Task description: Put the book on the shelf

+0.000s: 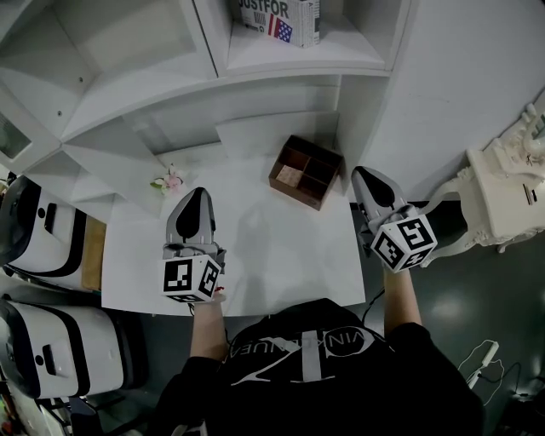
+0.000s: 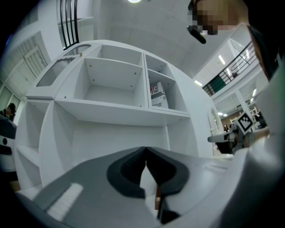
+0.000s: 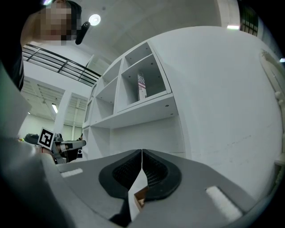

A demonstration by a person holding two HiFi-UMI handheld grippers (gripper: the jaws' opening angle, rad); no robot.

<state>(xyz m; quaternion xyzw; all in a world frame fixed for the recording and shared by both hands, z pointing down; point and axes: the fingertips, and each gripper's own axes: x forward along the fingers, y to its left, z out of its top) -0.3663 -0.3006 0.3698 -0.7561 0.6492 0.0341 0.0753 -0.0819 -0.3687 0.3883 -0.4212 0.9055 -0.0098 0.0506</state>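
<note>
The book [image 1: 281, 20] stands upright in the right compartment of the white shelf unit [image 1: 213, 81], its cover showing a small flag. The left gripper view shows the book [image 2: 157, 95] in that same cell, and the right gripper view shows it [image 3: 141, 86] edge-on. My left gripper [image 1: 195, 204] hangs over the white table [image 1: 255, 264] at its left side, jaws shut and empty. My right gripper [image 1: 368, 182] is at the table's right edge, shut, with nothing between the tips. Both sit well below and in front of the book.
A brown divided box [image 1: 306, 170] sits on the table near the back right. A small pink flower sprig [image 1: 169, 181] lies at the back left. White machines [image 1: 47, 234] stand at the left, and ornate white furniture [image 1: 502, 192] at the right.
</note>
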